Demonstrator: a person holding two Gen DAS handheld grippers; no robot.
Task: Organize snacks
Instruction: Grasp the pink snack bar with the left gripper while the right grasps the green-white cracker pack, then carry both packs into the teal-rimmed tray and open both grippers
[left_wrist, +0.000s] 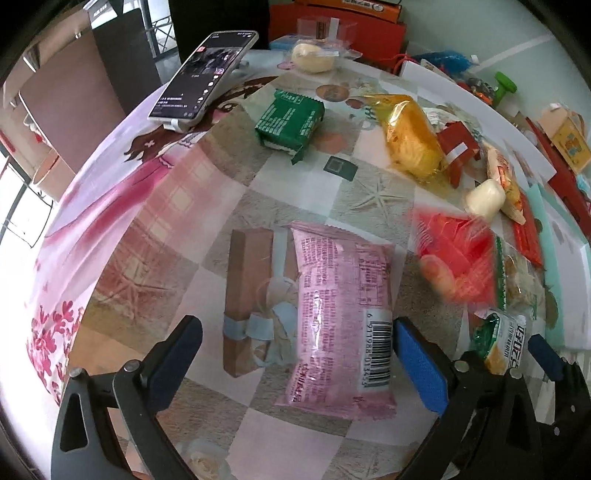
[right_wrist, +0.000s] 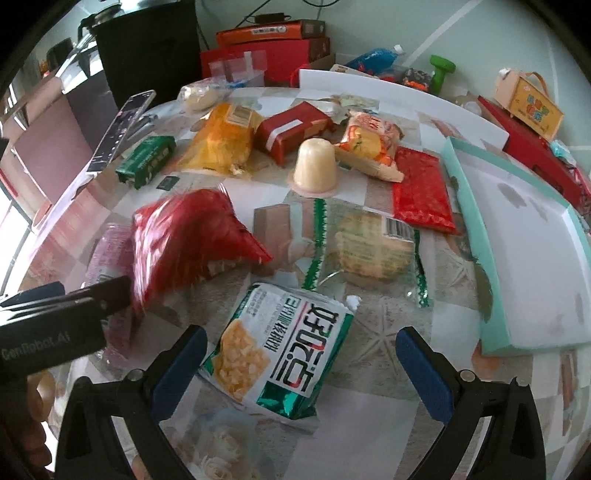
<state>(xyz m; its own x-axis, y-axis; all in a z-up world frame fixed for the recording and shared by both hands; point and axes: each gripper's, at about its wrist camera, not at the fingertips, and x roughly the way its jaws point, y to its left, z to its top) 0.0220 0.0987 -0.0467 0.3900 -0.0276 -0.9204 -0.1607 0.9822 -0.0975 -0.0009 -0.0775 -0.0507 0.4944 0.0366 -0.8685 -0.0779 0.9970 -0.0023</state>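
My left gripper (left_wrist: 295, 354) is open, its blue pads either side of a pink snack packet (left_wrist: 341, 317) lying on the table. My right gripper (right_wrist: 301, 363) is open around a white-and-green snack packet (right_wrist: 280, 347), which also shows in the left wrist view (left_wrist: 502, 339). A red snack bag (right_wrist: 188, 243) lies blurred beside the left gripper's body (right_wrist: 55, 317); it also shows in the left wrist view (left_wrist: 458, 258). A clear-wrapped round cookie (right_wrist: 373, 251), a jelly cup (right_wrist: 316, 166), a yellow bag (right_wrist: 221, 138), a red box (right_wrist: 291, 129) and a green packet (right_wrist: 147, 158) lie farther back.
A teal-rimmed white tray (right_wrist: 476, 236) sits at the right. A phone on a stand (left_wrist: 203, 77) is at the back left. Red and orange boxes (right_wrist: 266, 55), a white board (right_wrist: 406, 99) and a small yellow carton (right_wrist: 532, 107) crowd the far edge.
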